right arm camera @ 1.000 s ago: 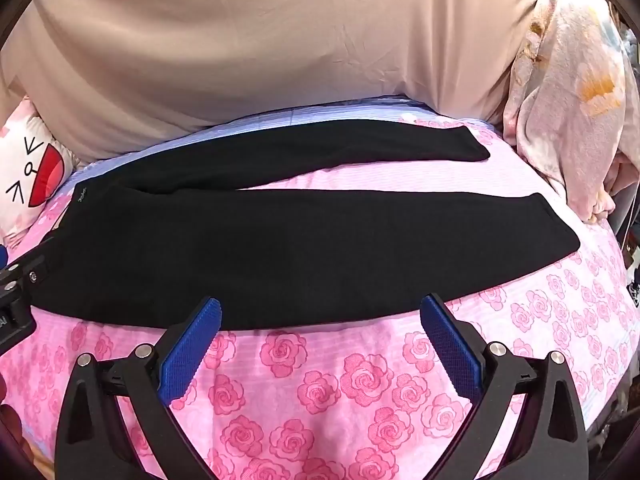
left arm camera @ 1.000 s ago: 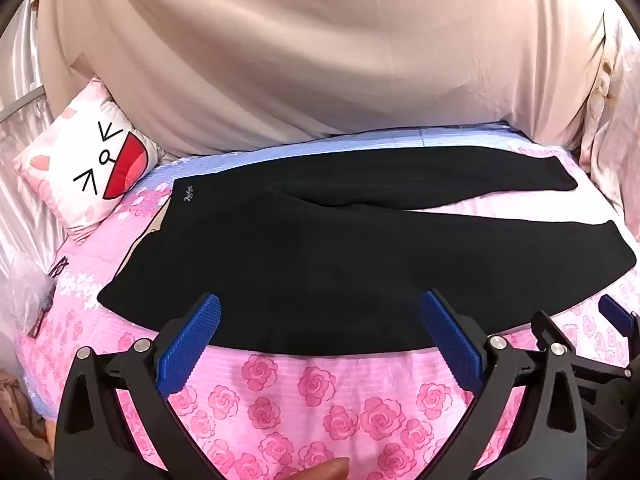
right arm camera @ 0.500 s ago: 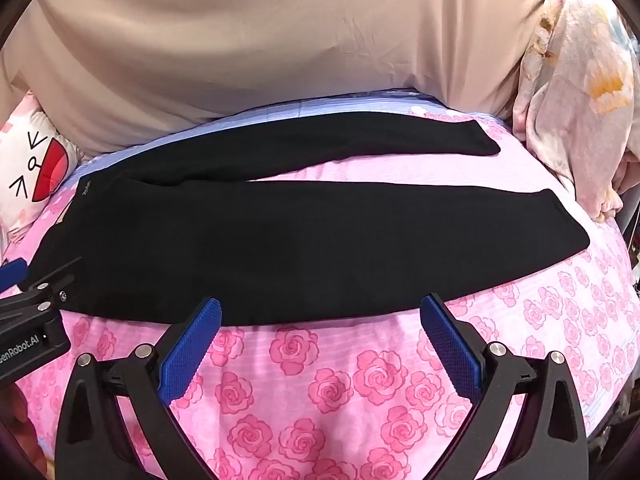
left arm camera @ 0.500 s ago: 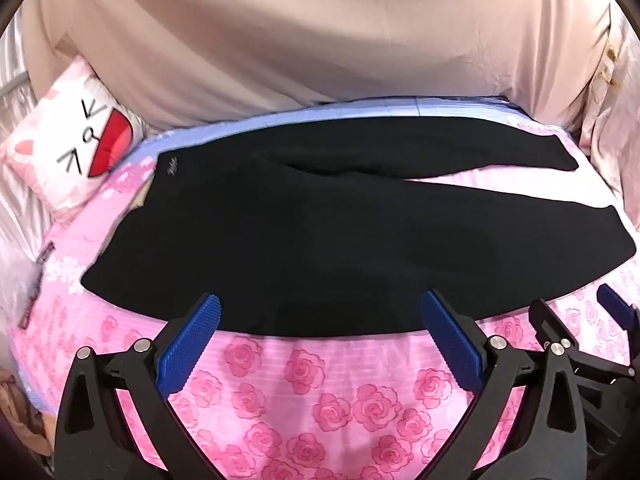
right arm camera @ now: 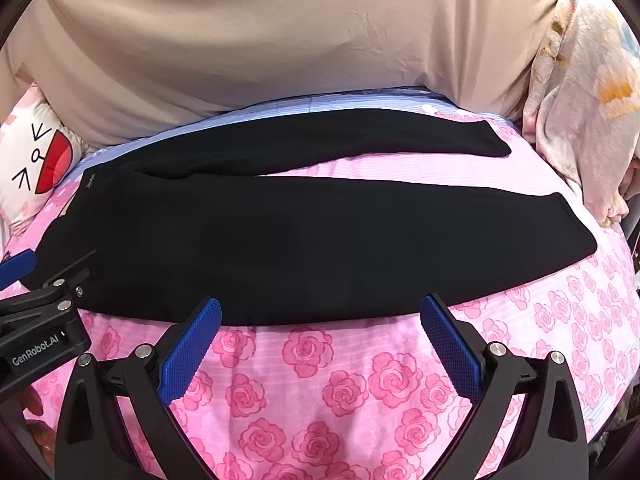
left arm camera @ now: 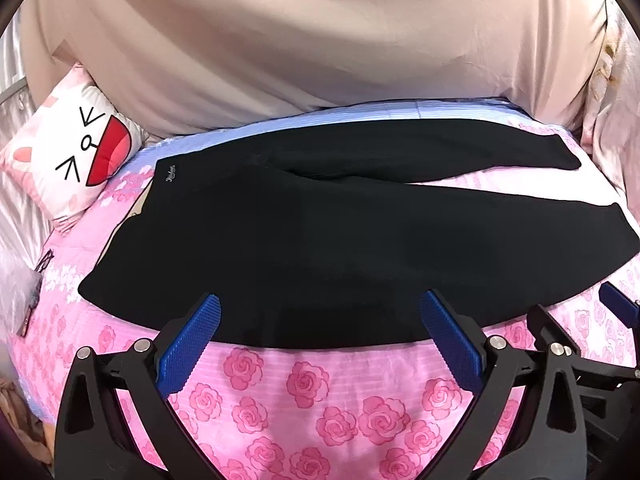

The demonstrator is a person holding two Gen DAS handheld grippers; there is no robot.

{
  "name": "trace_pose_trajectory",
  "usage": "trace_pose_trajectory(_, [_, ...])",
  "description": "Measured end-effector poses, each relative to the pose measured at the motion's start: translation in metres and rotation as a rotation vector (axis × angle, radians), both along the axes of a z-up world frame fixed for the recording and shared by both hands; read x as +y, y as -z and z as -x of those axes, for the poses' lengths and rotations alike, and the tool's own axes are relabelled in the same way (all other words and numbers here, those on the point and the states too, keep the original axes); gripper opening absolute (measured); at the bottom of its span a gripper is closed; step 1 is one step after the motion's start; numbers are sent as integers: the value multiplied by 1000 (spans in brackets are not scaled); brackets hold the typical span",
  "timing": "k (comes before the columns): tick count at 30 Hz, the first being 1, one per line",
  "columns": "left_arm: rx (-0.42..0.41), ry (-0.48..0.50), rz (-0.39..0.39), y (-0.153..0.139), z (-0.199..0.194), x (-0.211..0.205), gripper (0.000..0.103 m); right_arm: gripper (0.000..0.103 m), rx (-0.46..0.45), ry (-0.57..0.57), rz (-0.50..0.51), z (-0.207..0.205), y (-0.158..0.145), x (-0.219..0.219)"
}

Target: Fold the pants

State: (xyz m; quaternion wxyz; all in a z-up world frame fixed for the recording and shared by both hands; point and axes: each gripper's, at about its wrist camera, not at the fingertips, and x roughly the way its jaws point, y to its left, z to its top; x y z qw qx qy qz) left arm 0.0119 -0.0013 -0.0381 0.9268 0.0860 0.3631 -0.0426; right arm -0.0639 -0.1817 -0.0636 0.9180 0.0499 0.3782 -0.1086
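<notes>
The black pants point(left arm camera: 340, 248) lie spread flat on the bed point(left arm camera: 304, 396), waistband toward the left near the cartoon-face pillow point(left arm camera: 76, 156), the two legs running out to the right and parting in a narrow V so that a wedge of pink sheet shows between them. No fold has been made yet as far as either view shows: the legs are not laid one over the other and the length is not doubled, so the whole task seems to be ahead, probably starting with bringing the near leg over the far one or the reverse. The left tongs point(left arm camera: 320, 320) hover just above the near edge of the pants with their blue ribbed pads spread wide and nothing between them; the right tongs point(right arm camera: 320, 320) are likewise splayed and empty, poised over the near hem line further toward the leg ends. The fabric looks matte, soft and fairly thick, a knit or fleece that swallows light and shows almost no creases, with a small pale logo at the waistband corner. The sheet beneath is thin cotton printed with pink roses, turning to pale blue stripes at the far side. A smooth beige curtain point(left arm camera: 280, 48) hangs behind, and a floral quilt point(right arm camera: 588, 92) is bunched at the right.
</notes>
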Motion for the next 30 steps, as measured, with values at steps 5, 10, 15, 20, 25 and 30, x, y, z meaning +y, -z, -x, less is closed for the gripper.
trace_pose_trajectory(5, [-43, -22, 0, -1, 2, 3, 98, 98, 3, -3, -3, 0, 0, 2])
trace_pose_trajectory(10, [19, -63, -21, 0, -7, 9, 98, 98, 9, 5, -3, -1, 0, 1])
trace_pose_trajectory(15, [24, -85, -10, 2, -8, 19, 98, 98, 14, 8, 4, -1, 0, 0])
trace_pose_trajectory(20, [23, -88, -28, 3, -9, 18, 98, 98, 16, -1, 2, -2, -1, 0])
trace_pose_trajectory(25, [24, -82, -44, 4, -9, 14, 98, 98, 16, -2, 10, -4, -5, -1])
trace_pose_trajectory(30, [30, -74, -56, 6, -11, 12, 98, 98, 19, 1, 5, -7, -4, -3])
